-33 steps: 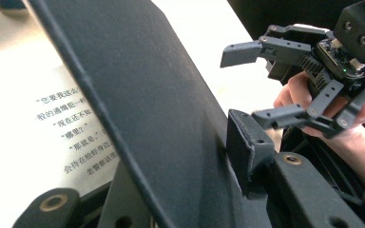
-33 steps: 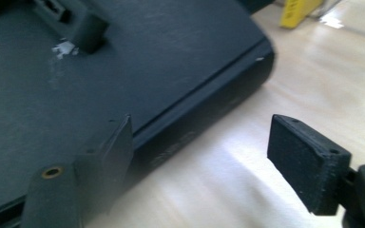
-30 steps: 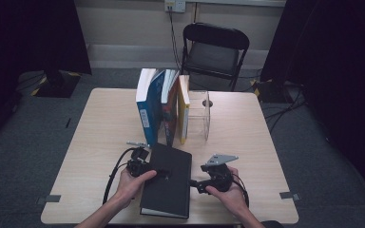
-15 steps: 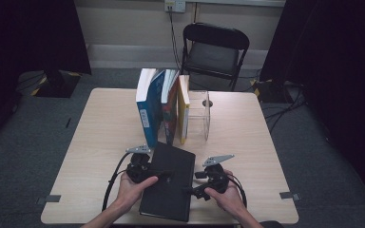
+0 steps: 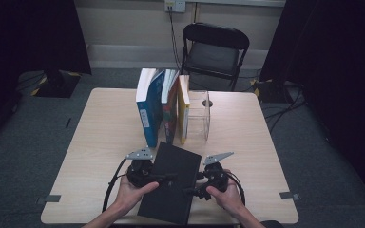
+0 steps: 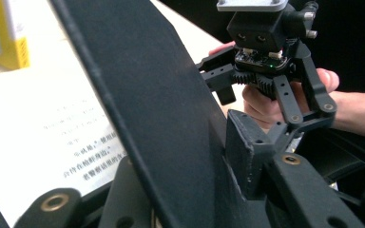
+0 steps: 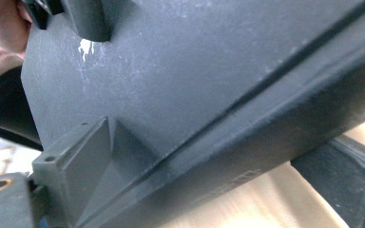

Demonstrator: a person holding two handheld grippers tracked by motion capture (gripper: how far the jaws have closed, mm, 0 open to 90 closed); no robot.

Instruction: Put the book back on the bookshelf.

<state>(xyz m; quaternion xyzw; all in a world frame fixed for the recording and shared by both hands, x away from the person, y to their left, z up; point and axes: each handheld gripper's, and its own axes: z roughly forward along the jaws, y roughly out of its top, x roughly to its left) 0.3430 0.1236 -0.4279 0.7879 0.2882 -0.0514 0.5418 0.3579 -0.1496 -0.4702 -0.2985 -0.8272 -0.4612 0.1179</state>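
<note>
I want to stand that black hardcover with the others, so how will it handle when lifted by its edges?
The black book will probably stay stiff: its cover looks like a flat, rigid board. The matte, scuffed surface should grip fairly well. Held by the left gripper on the cover alone, it may swing open, since printed pages already show beneath.

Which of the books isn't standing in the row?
The black book, gripped at the near edge; the blue, white-spined and yellow ones stand upright.
</note>
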